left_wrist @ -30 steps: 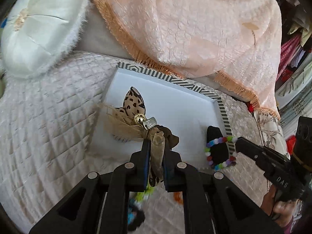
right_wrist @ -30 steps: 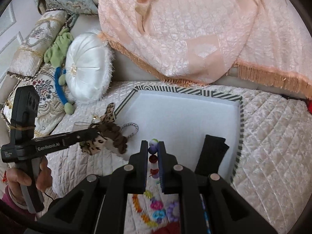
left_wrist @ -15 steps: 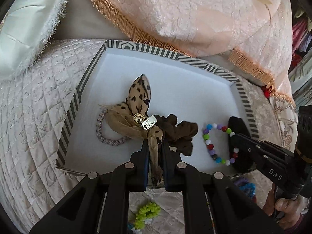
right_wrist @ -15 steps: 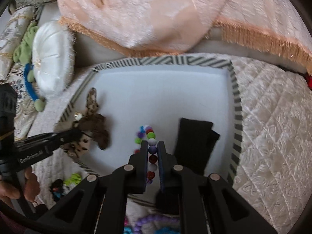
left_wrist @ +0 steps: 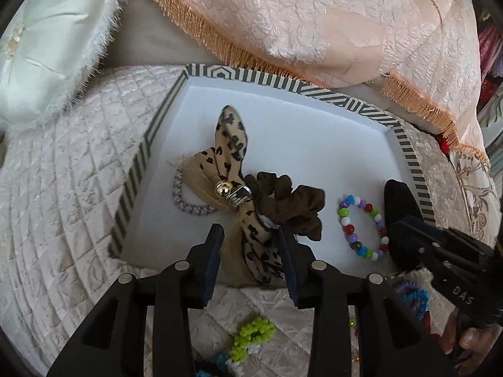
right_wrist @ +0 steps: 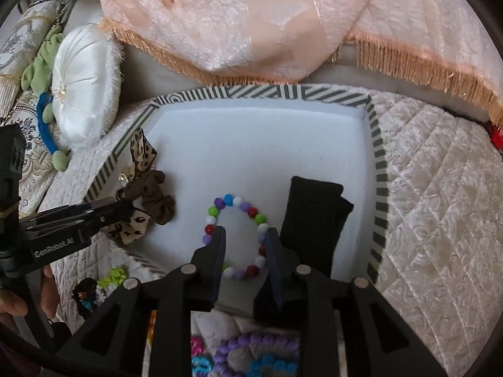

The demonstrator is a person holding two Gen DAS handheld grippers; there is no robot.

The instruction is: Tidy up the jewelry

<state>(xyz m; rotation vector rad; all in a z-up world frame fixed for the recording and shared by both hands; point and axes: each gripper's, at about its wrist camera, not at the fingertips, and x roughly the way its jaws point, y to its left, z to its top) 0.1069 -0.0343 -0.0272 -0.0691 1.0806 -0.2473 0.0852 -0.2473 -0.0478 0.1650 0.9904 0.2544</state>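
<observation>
A white tray with a striped rim (left_wrist: 411,166) (right_wrist: 378,169) lies on the quilted bed. In it lie a leopard-print bow scrunchie (left_wrist: 232,169) (right_wrist: 143,154) with a brown ruffle, a multicoloured bead bracelet (left_wrist: 361,226) (right_wrist: 239,204) and a black cloth piece (right_wrist: 311,220). My left gripper (left_wrist: 250,235) is open, its fingers on either side of the bow's tail. My right gripper (right_wrist: 243,235) is open over the near part of the bracelet, which lies flat on the tray.
A grey braided hair tie (left_wrist: 188,207) lies under the bow. Loose green (left_wrist: 251,336), purple and blue bead pieces (right_wrist: 257,355) lie on the quilt in front of the tray. A peach fringed blanket (left_wrist: 314,15) and a white round cushion (right_wrist: 83,81) lie behind.
Both grippers have opened. The scrunchie and the bead bracelet, held half a second ago, now rest on the tray floor.
</observation>
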